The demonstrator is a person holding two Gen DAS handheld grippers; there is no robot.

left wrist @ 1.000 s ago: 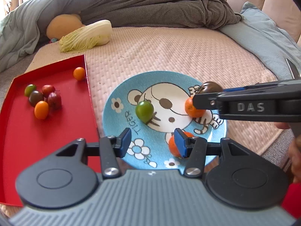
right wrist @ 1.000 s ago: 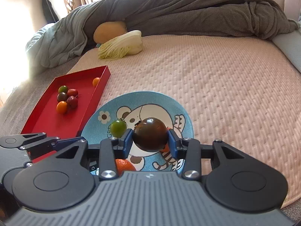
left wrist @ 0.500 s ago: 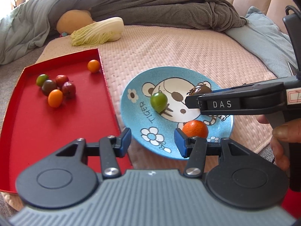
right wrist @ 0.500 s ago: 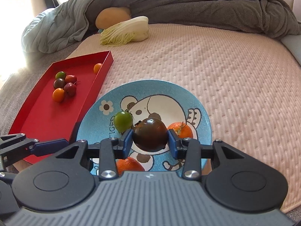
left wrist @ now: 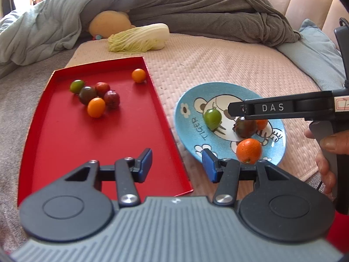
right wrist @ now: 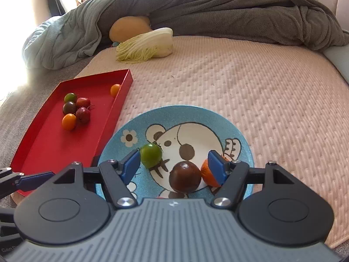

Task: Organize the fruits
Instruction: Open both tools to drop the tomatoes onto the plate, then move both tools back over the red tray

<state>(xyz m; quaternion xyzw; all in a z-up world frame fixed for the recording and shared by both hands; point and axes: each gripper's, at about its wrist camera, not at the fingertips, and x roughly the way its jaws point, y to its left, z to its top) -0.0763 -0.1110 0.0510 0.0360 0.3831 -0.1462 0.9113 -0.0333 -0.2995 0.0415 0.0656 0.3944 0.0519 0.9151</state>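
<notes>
A blue cartoon plate (right wrist: pixel 218 118) (left wrist: pixel 187 122) lies on the pink quilted mat. On it are a dark brown tomato (right wrist: pixel 185 180) (left wrist: pixel 245 126), a green tomato (right wrist: pixel 151 155) (left wrist: pixel 212 118) and two orange fruits (left wrist: pixel 248 150) (right wrist: pixel 207 172). My right gripper (right wrist: pixel 173 166) is open just above the plate, and the dark tomato lies free between its jaws. My left gripper (left wrist: pixel 176 167) is open and empty over the near right edge of the red tray (left wrist: pixel 65 144) (right wrist: pixel 48 139). The tray holds several small tomatoes (left wrist: pixel 96 107) (right wrist: pixel 69 121).
A napa cabbage (right wrist: pixel 146 45) (left wrist: pixel 139 38) and an orange squash (right wrist: pixel 128 27) lie at the far edge of the mat against a grey blanket (right wrist: pixel 218 8). A padded headboard (left wrist: pixel 301 2) stands at the back right.
My right gripper lowered to the plate and opened, letting go of the dark tomato, which now rests on the plate. My left gripper drew back left toward the red tray.
</notes>
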